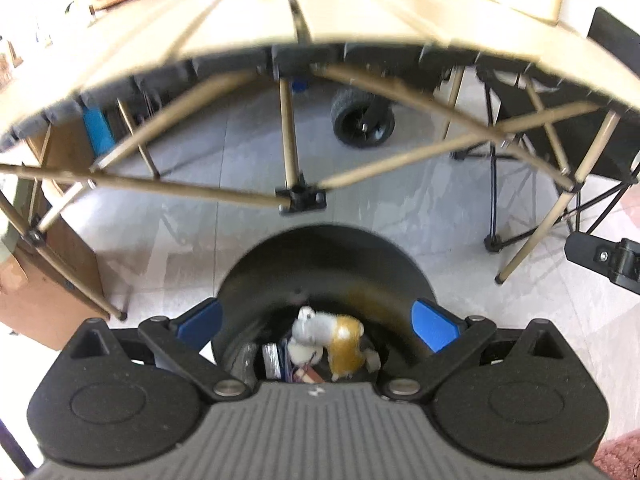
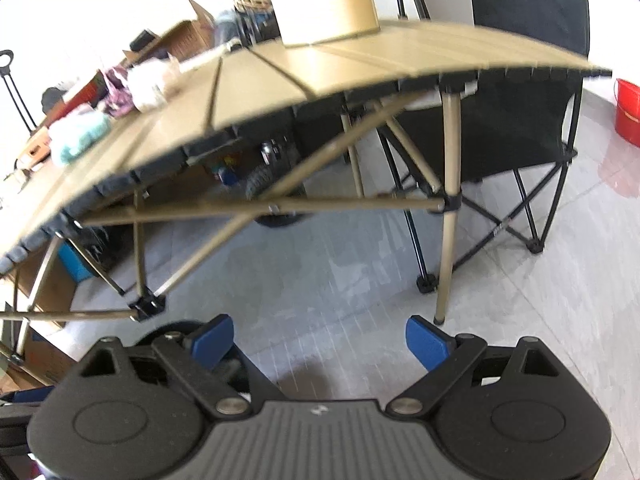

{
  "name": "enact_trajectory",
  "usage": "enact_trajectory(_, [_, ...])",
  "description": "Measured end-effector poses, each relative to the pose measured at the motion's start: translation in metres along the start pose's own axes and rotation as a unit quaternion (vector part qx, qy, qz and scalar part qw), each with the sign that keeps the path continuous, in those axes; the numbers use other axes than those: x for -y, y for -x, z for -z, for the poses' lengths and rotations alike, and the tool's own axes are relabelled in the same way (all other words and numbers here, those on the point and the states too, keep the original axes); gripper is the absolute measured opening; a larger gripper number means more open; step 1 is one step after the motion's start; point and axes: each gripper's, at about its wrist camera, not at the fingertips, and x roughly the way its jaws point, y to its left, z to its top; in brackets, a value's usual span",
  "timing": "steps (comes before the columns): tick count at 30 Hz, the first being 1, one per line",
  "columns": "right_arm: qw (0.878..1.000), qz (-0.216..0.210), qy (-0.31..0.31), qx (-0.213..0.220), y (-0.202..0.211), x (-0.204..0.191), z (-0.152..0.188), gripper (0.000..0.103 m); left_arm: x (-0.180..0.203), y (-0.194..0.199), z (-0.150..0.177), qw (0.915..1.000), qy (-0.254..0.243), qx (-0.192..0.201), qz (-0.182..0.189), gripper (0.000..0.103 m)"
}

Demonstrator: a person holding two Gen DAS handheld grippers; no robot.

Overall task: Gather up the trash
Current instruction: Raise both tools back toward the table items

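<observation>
Table [image 2: 360, 64] fills the far view, slatted tan top on folding legs; soft crumpled trash – teal wad [image 2: 80, 136], white wad [image 2: 148, 86], purple scrap [image 2: 118, 94] – sits toward its far left edge. Black bin [image 1: 320, 276] on the floor under the left gripper [image 1: 316, 322], some trash already inside; those fingers [image 1: 434, 322] spread, clutching nothing. Right gripper [image 2: 320, 340] likewise released, empty. Probably best to clear the near table edge first, then pinch one wad mid-bulk – soft stuff slips.

Tan folding table [image 2: 360, 60] carries crumpled wads [image 2: 146, 84]; black bin [image 1: 320, 276] on floor [image 2: 340, 272].
</observation>
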Motion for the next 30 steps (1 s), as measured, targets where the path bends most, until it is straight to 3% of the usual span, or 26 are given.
enact_trajectory(5, [0.999, -0.022, 0.007, 0.036, 0.024, -0.003, -0.011, 0.093, -0.004, 0.029, -0.007, 0.9989, 0.004, 0.047, 0.01, 0.103])
enact_trajectory(14, [0.988, -0.053, 0.021, 0.147, 0.063, -0.013, -0.037, 0.094, -0.01, 0.074, -0.025, 0.9909, 0.016, 0.131, 0.025, 0.103])
enact_trajectory(20, [0.978, -0.082, 0.018, 0.193, 0.063, -0.029, -0.066, 0.103, -0.017, 0.09, -0.051, 0.9835, 0.037, 0.177, 0.004, 0.103])
enact_trajectory(30, [0.967, -0.105, 0.035, 0.231, 0.054, -0.073, -0.109, 0.103, -0.032, 0.088, -0.107, 0.9729, 0.055, 0.223, -0.027, 0.103])
